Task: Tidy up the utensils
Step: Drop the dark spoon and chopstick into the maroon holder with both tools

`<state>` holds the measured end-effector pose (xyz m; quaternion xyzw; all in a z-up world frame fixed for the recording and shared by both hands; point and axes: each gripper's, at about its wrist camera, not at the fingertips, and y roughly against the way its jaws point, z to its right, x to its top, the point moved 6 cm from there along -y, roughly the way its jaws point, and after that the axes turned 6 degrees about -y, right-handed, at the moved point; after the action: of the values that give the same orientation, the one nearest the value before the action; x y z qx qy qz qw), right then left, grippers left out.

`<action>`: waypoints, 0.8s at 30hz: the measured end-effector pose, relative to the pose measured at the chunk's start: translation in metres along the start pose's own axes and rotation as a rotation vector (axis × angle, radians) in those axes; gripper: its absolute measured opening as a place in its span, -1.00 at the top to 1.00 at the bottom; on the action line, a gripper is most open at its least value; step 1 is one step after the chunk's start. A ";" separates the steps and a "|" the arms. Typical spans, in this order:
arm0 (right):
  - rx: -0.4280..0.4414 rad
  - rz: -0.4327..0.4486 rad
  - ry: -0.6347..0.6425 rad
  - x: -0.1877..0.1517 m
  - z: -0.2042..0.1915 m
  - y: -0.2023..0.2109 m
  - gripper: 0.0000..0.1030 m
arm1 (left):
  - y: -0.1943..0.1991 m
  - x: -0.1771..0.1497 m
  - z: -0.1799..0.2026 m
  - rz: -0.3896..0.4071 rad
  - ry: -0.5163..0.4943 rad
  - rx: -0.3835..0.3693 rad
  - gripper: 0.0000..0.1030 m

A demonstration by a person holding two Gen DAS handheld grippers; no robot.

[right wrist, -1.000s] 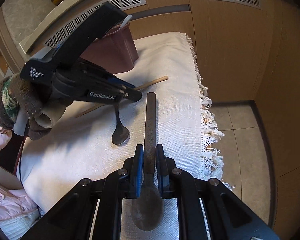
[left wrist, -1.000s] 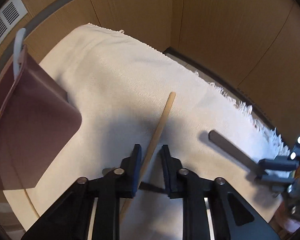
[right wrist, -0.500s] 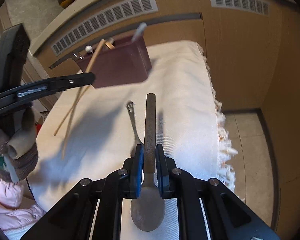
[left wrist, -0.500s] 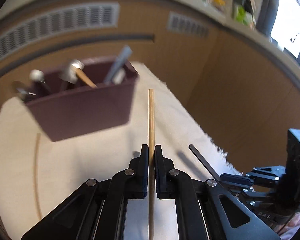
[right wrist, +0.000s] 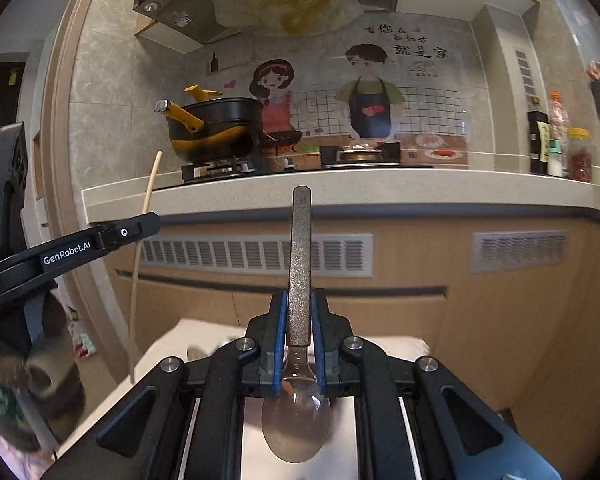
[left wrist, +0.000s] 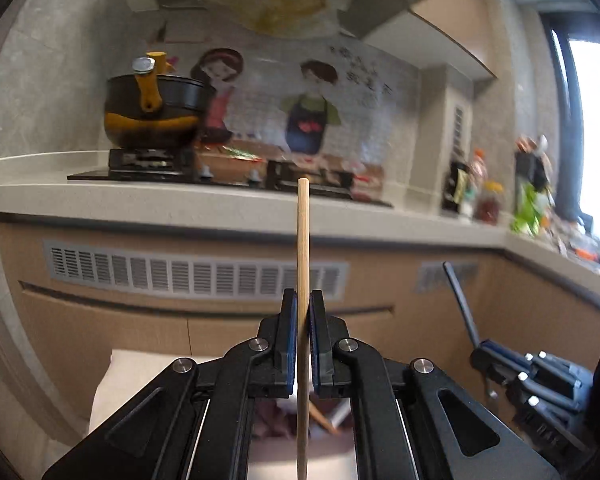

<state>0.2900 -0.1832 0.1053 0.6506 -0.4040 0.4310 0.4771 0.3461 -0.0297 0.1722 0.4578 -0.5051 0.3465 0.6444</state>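
The left gripper (left wrist: 303, 312) has its jaws drawn in narrow on a wooden chopstick (left wrist: 302, 248), pinched between the blue pads (left wrist: 291, 344). The stick stands upright, running down below the jaws and rising well above them to a blunt tip. Beneath the jaws, blurred, lie a dark red container (left wrist: 274, 420) and a pale cloth (left wrist: 140, 376). To the right of these jaws the other gripper shows with a dark handle slanting up out of it.

The right gripper (right wrist: 299, 320) has its jaws closed just as tight on a spoon (right wrist: 298, 280). The pads (right wrist: 279, 340) clamp the neck where the rough grey handle meets the metal; the bowl (right wrist: 296, 424) hangs below the jaws, facing the camera, and the handle points straight up above them. Under the bowl lies the same cloth (right wrist: 204, 336), covering the surface. Off to the left of these jaws the left gripper (right wrist: 140, 228) holds the chopstick (right wrist: 144, 248), which passes both above and below its tip.

Beyond both pairs of jaws stand a tan cabinet front (right wrist: 480, 312) with a slotted vent (right wrist: 256, 254), then a pale counter (right wrist: 380, 192), a stove (right wrist: 220, 170) carrying a black and yellow pot (right wrist: 212, 132), and a cartoon wall sticker (right wrist: 360, 96) of two cooks.
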 end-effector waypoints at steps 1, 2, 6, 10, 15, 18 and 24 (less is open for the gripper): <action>0.002 -0.008 0.005 0.000 -0.002 -0.013 0.79 | -0.008 0.003 -0.006 0.006 0.010 0.004 0.89; -0.002 -0.022 0.013 -0.001 -0.004 -0.025 0.79 | -0.013 0.004 -0.008 0.012 0.013 0.011 0.89; -0.015 -0.093 0.034 -0.018 0.000 -0.074 0.79 | -0.055 -0.007 -0.013 -0.003 0.025 0.003 0.89; -0.024 -0.149 0.062 -0.040 0.008 -0.114 0.78 | -0.094 -0.033 -0.018 -0.041 0.043 -0.026 0.89; -0.021 -0.198 0.079 -0.065 0.014 -0.150 0.78 | -0.130 -0.068 -0.023 -0.083 0.033 -0.029 0.89; -0.029 -0.213 0.081 -0.075 0.016 -0.164 0.78 | -0.140 -0.089 -0.024 -0.102 0.022 -0.012 0.88; -0.060 -0.201 0.102 -0.087 0.022 -0.172 0.78 | -0.144 -0.100 -0.031 -0.087 0.030 -0.001 0.86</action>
<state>0.4285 -0.1568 -0.0273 0.6506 -0.3246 0.4013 0.5571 0.4620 -0.0479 0.0384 0.4738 -0.4753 0.3245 0.6666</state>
